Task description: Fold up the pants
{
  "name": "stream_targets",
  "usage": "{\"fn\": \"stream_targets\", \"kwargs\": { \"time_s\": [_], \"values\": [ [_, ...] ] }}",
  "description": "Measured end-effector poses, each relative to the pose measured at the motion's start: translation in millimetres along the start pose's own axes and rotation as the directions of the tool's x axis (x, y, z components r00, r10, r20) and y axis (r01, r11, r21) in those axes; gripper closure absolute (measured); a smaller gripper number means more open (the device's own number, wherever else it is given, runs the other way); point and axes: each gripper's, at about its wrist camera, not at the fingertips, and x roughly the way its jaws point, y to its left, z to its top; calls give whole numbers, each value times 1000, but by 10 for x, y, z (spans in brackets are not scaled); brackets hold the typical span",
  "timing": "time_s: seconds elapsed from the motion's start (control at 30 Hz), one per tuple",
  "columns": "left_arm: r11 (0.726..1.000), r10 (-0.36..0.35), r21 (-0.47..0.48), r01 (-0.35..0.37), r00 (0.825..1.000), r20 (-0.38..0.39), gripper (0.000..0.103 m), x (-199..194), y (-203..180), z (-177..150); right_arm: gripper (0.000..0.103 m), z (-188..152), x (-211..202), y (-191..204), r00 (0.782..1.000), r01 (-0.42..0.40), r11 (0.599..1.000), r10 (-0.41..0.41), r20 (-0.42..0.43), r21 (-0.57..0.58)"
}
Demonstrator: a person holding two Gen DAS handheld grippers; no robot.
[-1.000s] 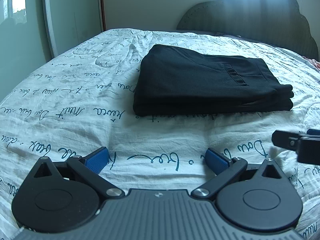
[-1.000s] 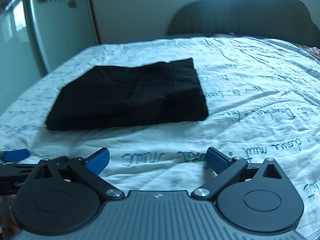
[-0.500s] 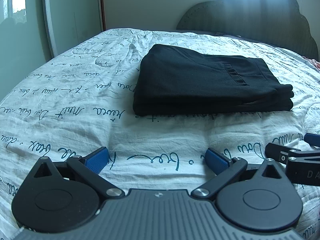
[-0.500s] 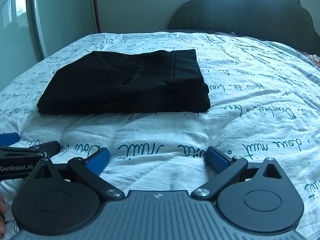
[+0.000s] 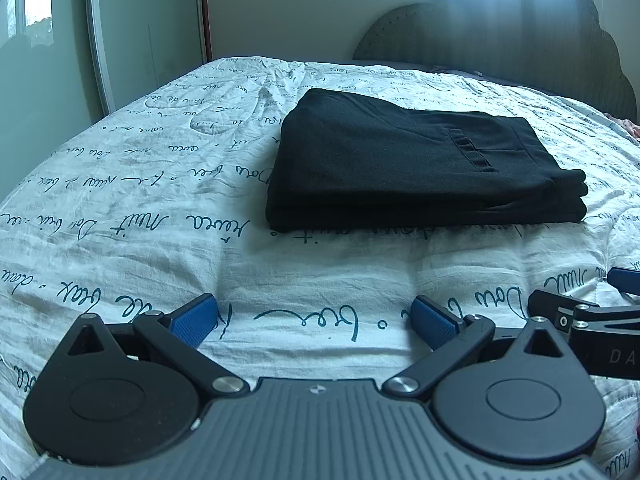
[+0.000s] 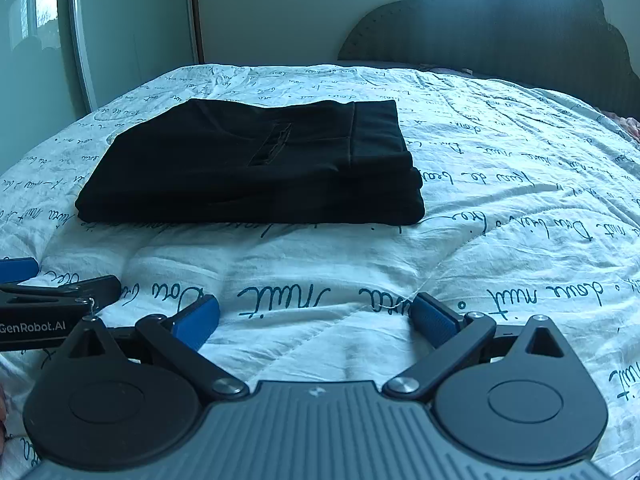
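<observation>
- The folded pants [image 5: 416, 168] lie flat on the bed [image 5: 120, 208], in stacked layers, near its middle.
- Behind the pants, at the far end of the bed, stands the headboard [image 5: 500, 48].
- A wardrobe door [image 5: 140, 28] stands off the bed's left side, beyond the pants.
- The left gripper [image 5: 314, 322] sits low over the bed's near edge, well apart from the pants.
- The right gripper [image 6: 314, 320] sits just beside it on the right, equally far back from the pants.

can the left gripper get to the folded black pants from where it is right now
Probably yes. The left gripper is open and empty, and only bare bedspread lies between it and the pants; the right gripper sits off to the side.
</observation>
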Motion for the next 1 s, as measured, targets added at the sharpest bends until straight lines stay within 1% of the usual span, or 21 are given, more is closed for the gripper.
{"fn": "stream_targets", "kwargs": {
  "time_s": [1.0],
  "values": [
    [1000,-4,-5,4,1000,-2,0,1,1,-6,0,0,-2,-5,1000,-3,1000,3,0,3]
  ]
}}
